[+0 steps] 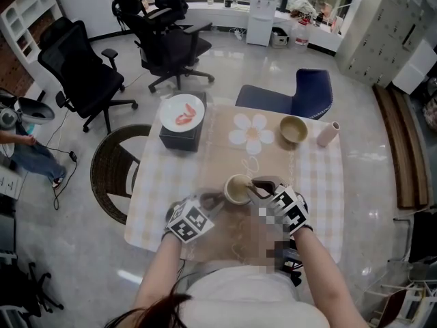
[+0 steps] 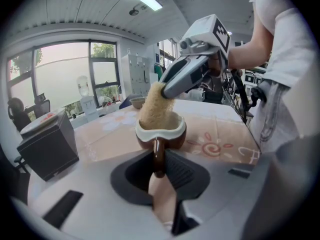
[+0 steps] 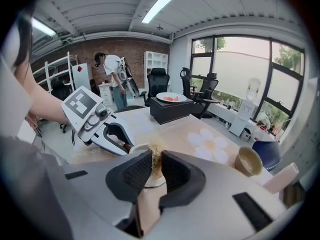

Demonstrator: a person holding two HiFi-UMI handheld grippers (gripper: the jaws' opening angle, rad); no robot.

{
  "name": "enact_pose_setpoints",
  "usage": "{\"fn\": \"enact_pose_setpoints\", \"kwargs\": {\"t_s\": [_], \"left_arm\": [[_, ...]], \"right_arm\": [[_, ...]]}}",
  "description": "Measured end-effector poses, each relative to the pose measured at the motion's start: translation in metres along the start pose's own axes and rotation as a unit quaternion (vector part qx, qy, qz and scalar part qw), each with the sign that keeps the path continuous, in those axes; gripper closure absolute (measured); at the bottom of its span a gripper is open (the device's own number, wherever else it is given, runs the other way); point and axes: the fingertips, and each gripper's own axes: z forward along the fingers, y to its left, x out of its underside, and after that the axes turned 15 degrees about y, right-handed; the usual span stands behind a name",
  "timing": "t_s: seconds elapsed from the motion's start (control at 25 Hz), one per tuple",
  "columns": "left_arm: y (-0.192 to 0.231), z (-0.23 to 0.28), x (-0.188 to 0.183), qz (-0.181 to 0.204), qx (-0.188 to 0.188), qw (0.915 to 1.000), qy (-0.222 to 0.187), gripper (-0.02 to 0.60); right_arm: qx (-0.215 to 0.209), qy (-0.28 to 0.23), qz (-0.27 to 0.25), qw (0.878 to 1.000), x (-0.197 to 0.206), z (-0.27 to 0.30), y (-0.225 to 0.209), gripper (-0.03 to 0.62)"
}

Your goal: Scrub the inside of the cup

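beige scrubber [image 2: 156, 106], pinched in the right gripper [image 3: 156, 170], is sitting in the brown cup [image 2: 161, 132] on the table [image 1: 157, 183]; left gripper [image 2: 159, 171] is clamping its handle [image 2: 158, 156]. scrubbing is perhaps only starting.

Open tablecloth [image 1: 205, 166] beyond cup [image 1: 237, 190], box [image 1: 180, 137] and bowl [image 1: 293, 130] behind

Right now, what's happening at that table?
A person is cleaning a cup with two handheld grippers. The left claw pinches the cup's handle at the table. The right claw grips a tan scrubber whose end is pushed down inside the cup.
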Motion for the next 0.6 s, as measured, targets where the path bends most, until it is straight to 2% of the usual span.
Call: {"fn": "enact_pose_setpoints", "kwargs": {"t_s": [0.28, 0.44, 0.6], "left_arm": [[-0.0009, -0.0012, -0.0008, -0.001, 0.003, 1.0, 0.0, 0.52], [-0.0017, -0.0015, -0.0016, -0.001, 0.004, 1.0, 0.0, 0.52], [-0.001, -0.0012, -0.0008, 0.0, 0.004, 1.0, 0.0, 0.52]], "right_arm": [[0.006, 0.064, -0.084, 0.994, 0.0012, 0.0026, -0.0006, 0.533], [-0.026, 0.112, -0.12, 0.986, 0.0006, 0.003, -0.0026, 0.533], [-0.07, 0.15, -0.121, 0.979, 0.0019, 0.0068, -0.0057, 0.533]]}}
